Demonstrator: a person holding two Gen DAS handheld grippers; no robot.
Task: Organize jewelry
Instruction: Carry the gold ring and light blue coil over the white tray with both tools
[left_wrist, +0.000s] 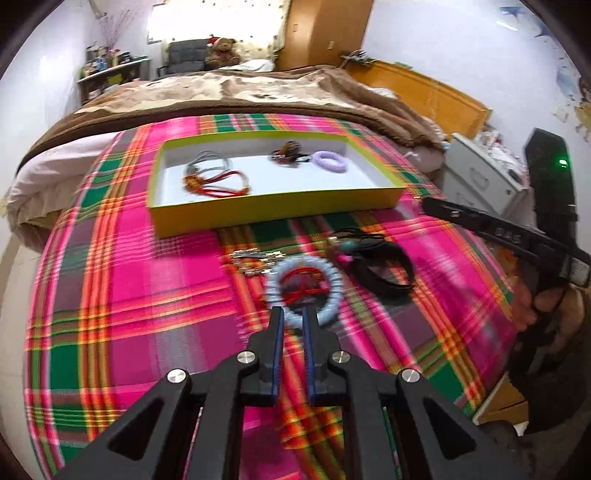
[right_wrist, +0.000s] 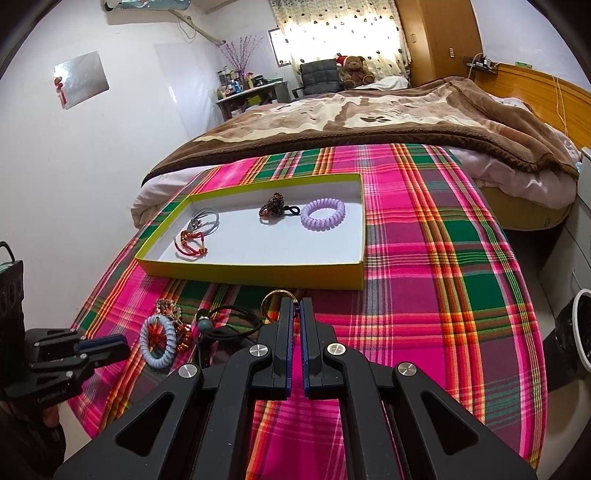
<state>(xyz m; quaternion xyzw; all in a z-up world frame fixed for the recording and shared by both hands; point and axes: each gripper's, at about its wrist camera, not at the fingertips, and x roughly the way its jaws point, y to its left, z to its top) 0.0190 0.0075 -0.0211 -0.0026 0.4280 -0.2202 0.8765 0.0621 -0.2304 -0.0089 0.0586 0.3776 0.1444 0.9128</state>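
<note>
I have the left gripper (left_wrist: 293, 318) pinched shut on the near rim of the pale blue coil bracelet (left_wrist: 303, 286) at six o'clock of the pile, so it can go to the yellow tray (left_wrist: 273, 208) at twelve. The right gripper (right_wrist: 295, 308) is clamped too — a gold ring (right_wrist: 275, 295) sits at its tips, though I cannot tell if it is truly gripped. Inside the tray I count four pieces — a grey cord, a red cord, a brown beaded tie, one lilac coil (right_wrist: 323, 213); a few remain on the plaid cloth (right_wrist: 424, 295).
</note>
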